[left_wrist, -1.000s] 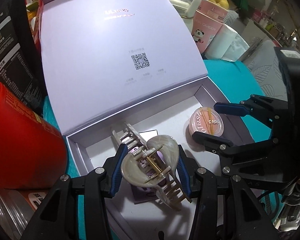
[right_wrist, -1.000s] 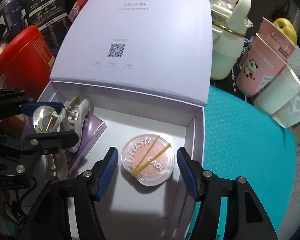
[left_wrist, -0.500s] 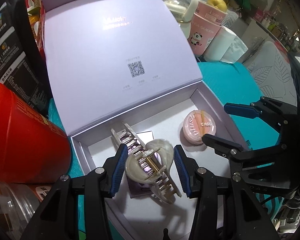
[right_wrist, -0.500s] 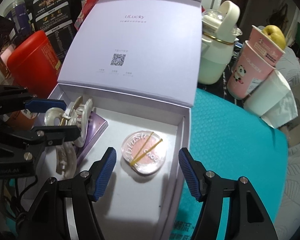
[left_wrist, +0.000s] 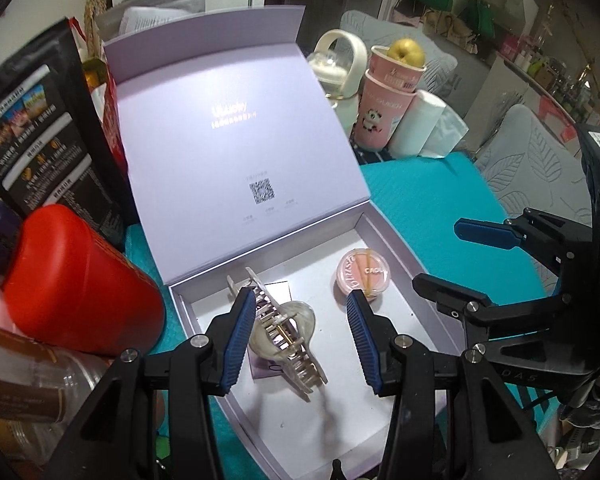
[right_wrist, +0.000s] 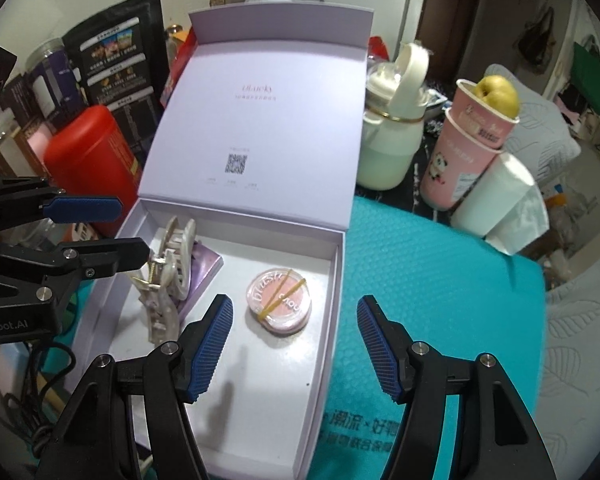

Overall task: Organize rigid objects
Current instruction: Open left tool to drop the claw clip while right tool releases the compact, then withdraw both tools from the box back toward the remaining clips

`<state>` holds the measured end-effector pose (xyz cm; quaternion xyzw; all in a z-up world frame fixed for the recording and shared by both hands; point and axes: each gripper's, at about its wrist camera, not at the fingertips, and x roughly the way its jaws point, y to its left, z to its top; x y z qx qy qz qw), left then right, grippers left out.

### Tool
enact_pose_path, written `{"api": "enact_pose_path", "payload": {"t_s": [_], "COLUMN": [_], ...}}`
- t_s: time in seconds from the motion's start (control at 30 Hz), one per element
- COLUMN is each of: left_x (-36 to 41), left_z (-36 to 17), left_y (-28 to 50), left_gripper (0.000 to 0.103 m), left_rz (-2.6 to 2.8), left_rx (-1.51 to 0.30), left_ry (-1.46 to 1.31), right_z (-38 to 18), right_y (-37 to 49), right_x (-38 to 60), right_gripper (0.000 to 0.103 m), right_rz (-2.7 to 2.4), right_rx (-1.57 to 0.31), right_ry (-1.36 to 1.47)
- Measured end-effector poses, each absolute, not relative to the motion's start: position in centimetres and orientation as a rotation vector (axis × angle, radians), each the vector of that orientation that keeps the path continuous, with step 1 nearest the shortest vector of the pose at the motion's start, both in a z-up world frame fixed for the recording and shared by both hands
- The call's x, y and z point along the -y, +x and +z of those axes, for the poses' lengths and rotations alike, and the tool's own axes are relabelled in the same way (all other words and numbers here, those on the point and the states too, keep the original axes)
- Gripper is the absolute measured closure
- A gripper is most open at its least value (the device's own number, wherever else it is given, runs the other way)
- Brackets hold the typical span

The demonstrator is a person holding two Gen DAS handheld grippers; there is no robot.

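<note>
The left gripper [left_wrist: 300, 334] hangs above the near left part of the box [left_wrist: 404, 248] with its jaws spread wide and nothing between them; the hair clip [left_wrist: 280, 332] lies below and between the blue pads [left_wrist: 238, 344], touching neither. In the right wrist view this gripper [right_wrist: 112, 228] enters from the left edge, its fingers level and reaching over the box's left wall, just beside the clip [right_wrist: 168, 268]. The right gripper [right_wrist: 296, 344] is likewise wide open and empty, held over the box's near right side, one finger above the white floor and the other above the mat [right_wrist: 440, 280] outside the wall. From the left wrist view it [left_wrist: 436, 256] comes in from the right, tilted, its fingers just short of the blush compact [left_wrist: 362, 278]. The clip rests inside the box, partly on a lilac card [right_wrist: 206, 268], well apart from the compact [right_wrist: 278, 302], which sits toward the right wall with two yellow bands across its lid. The box's lid [right_wrist: 260, 136] stands open and leans back, showing a QR code. The box sits on a teal mat. To the left stand a red canister [left_wrist: 76, 284] and dark printed bags [left_wrist: 44, 136]; to the right, a cream kettle [right_wrist: 392, 136], stacked pink cups [right_wrist: 464, 156] holding a yellow fruit [right_wrist: 498, 94], and a paper roll [right_wrist: 496, 200]. Only the right view shows the printing on the mat's near edge; only the left view shows green bags hanging in the room behind.
</note>
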<state>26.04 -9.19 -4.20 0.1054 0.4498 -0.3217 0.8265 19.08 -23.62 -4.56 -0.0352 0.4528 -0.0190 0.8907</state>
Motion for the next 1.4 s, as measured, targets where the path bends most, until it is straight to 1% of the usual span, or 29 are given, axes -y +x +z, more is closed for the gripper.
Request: {"api": "enact_pose_path", "payload": {"t_s": [0.73, 1.03, 1.4], "left_x": [6.8, 5.1, 3.0], "left_z": [1.9, 3.3, 3.7], "left_y": [19.3, 15.5, 9.9], "left_gripper": [0.056, 0.056, 0.056], "left_rz": [-0.672, -0.632, -0.563], "left_rx": [-0.842, -0.821, -0.808], "left_ry": [0.216, 0.201, 0.167], "right_z": [1.1, 2.8, 2.9], "right_y": [11.7, 7.8, 3.1], "right_x": [21.9, 20.7, 18.8], "right_gripper": [0.038, 0.038, 0.038], "right_rz": [-0.095, -0.099, -0.051], "right_rx": [-0.826, -0.790, -0.782], "right_ry": [-0.046, -0.030, -0.046]}}
